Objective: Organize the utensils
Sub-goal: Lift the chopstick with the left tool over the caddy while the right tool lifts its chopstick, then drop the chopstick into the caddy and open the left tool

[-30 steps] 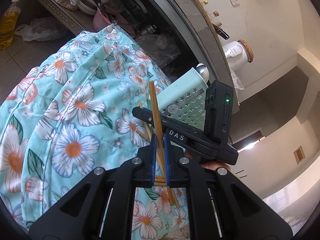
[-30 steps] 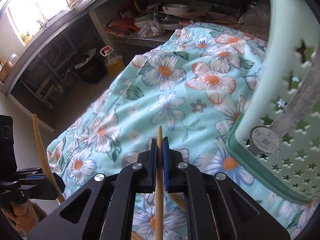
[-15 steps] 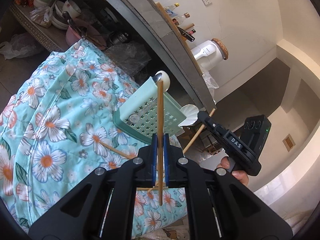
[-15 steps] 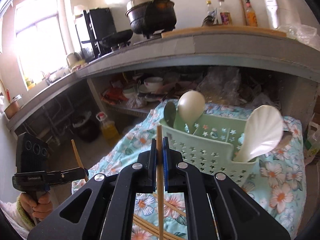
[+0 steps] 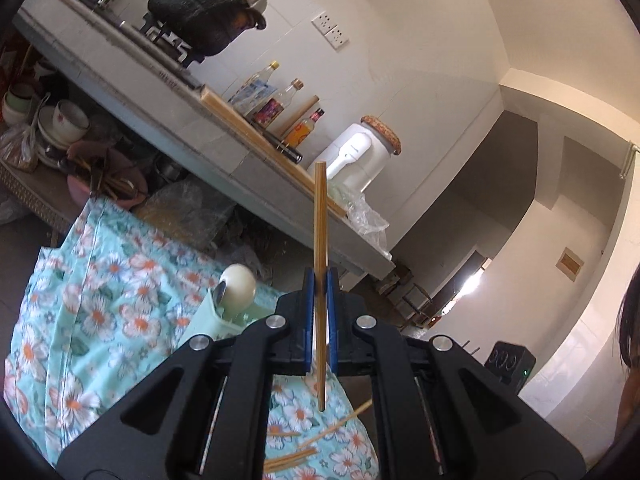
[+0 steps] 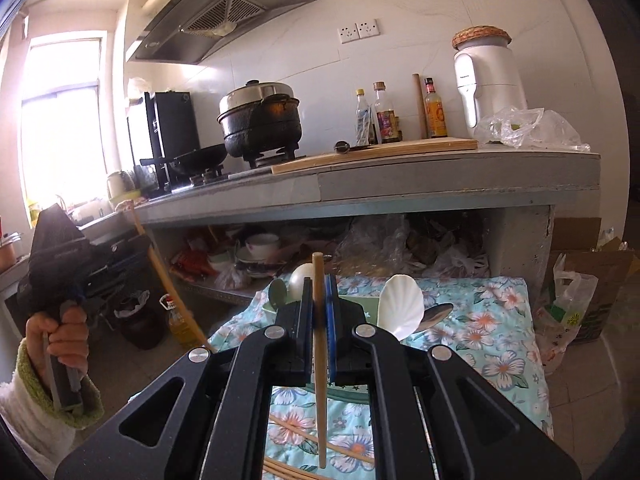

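Two grippers: left gripper (image 5: 320, 292) and right gripper (image 6: 319, 300), each with jaws clamped on one upright wooden chopstick (image 5: 320, 240) (image 6: 319, 320).
Loose chopsticks (image 6: 304, 438): several on floral cloth (image 6: 492, 344).
Green perforated basket (image 5: 224, 320): holds spoons.

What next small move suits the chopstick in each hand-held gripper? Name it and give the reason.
Probably carry the right hand-held gripper forward and lower its chopstick into the green holder. Both hand-held grippers are shut on upright chopsticks, the holder with spoons sits just ahead, and the left hand-held gripper could follow.
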{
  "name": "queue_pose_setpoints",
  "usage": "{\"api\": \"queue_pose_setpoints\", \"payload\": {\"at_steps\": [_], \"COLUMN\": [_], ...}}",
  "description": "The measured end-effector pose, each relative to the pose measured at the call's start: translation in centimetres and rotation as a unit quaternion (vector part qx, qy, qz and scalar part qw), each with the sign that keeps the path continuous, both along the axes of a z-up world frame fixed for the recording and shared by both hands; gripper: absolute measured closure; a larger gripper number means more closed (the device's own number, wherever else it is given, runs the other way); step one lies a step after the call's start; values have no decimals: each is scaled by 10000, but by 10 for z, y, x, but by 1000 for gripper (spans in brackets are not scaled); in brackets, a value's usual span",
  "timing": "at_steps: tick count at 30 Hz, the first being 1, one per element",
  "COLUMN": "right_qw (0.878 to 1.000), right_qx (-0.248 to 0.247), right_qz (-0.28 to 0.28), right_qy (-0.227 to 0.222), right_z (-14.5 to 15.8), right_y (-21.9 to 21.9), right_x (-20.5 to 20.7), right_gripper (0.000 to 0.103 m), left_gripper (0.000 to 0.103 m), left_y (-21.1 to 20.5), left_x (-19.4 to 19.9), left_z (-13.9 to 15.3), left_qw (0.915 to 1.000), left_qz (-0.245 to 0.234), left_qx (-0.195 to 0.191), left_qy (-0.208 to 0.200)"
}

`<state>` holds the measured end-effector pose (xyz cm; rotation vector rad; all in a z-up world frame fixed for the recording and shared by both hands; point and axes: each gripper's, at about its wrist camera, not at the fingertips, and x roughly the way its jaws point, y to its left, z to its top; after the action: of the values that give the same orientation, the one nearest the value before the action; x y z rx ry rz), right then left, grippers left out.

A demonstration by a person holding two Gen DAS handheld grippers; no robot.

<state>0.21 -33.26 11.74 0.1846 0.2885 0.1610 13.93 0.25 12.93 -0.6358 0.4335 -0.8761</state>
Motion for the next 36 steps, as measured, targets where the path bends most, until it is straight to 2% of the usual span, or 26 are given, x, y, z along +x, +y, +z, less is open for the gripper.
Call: {"api": "queue_pose_setpoints", "payload": {"at_steps": [2, 5, 11, 15, 18, 20, 22, 24, 28, 32, 36], "right_qw": [10000, 10000, 9997, 9996, 9996, 9996, 9997, 9997, 9995, 9994, 9980], "right_qx": [41, 96, 235, 266, 279, 262, 247, 241, 297, 324, 402], "right_qz": [-1, 7, -5, -7, -11, -15, -23, -36, -38, -6, 10], "right_qy": [-9, -13, -7, 37, 49, 60, 80, 93, 77, -103, -496], "right_z": [-1, -3, -7, -9, -10, -10, -10, -9, -7, 6, 32], "right_y": [-2, -4, -13, -16, -16, -15, -14, -14, -14, -13, -16], "right_x": [-2, -5, -7, -5, -4, -4, -4, -3, -2, 0, 7], "right_gripper": [97, 97, 97, 97, 97, 97, 97, 97, 97, 97, 97], "left_gripper": [99, 99, 99, 98, 98, 98, 91, 80, 73, 70, 65], "left_y": [-11, -32, -78, -103, -111, -110, -108, -104, -95, -83, -72], "left_x": [12, 29, 53, 70, 80, 82, 83, 79, 71, 56, 36], "left_z": [13, 26, 20, -4, -23, -35, -44, -51, -58, -60, -59], "left_qw": [9997, 9982, 9892, 9844, 9834, 9846, 9863, 9875, 9898, 9911, 9910], "left_qz": [90, 291, 622, 601, 585, 577, 499, 476, 440, 410, 339], "left_qx": [-93, 94, 941, 1433, 1619, 1608, 1560, 1500, 1355, 1268, 1291], "left_qy": [-191, -517, -936, -820, -572, -379, -191, -80, 49, 49, -28]}}
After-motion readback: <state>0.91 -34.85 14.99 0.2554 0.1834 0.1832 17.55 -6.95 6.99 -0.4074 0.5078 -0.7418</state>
